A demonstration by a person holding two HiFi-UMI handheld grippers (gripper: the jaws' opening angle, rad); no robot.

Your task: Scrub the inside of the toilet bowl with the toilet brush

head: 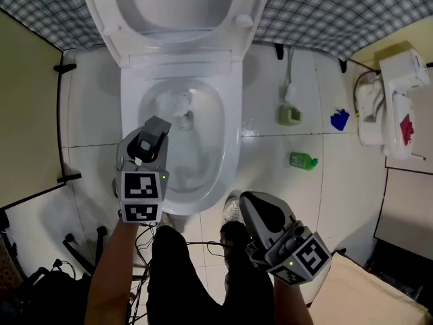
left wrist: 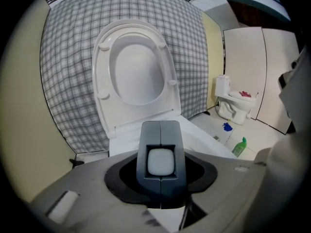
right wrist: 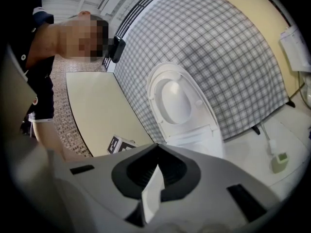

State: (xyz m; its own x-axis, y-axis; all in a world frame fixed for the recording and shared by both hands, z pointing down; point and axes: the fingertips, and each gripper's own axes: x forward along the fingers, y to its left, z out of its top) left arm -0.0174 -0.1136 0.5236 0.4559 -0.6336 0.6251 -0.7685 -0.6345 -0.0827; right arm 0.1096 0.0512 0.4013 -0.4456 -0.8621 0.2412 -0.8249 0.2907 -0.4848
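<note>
Over on the left, the left gripper [head: 159,124] hangs above the toilet bowl [head: 229,137], nose tipped down into it. Its own view settles the grip: the left gripper [left wrist: 160,127] has its dark fingers [left wrist: 148,149] clamped around the white handle end of the toilet brush [left wrist: 160,161], seen end-on. That view shows nothing of the bristles, though. Only the head view gives them, the toilet brush [head: 179,103] showing its pale bristly head in the far part of the bowl, just beyond the fingertips. Its long axis runs near to far, head pointing away and down. The seat [head: 176,5] stands raised against the checked wall [head: 338,12].

Moving right, the right gripper [head: 247,202] sits near, off the bowl's right corner, fingers drawn together on nothing. Its own view catches what the others miss: a person [right wrist: 41,81] in a dark top at the left, plus the left gripper's marker cube [right wrist: 121,143].

Further right on the floor [head: 270,175] sit a grey-green holder [head: 290,114], a green bottle [head: 304,160], a blue object [head: 339,120] and, far right, a second toilet [head: 392,103].
</note>
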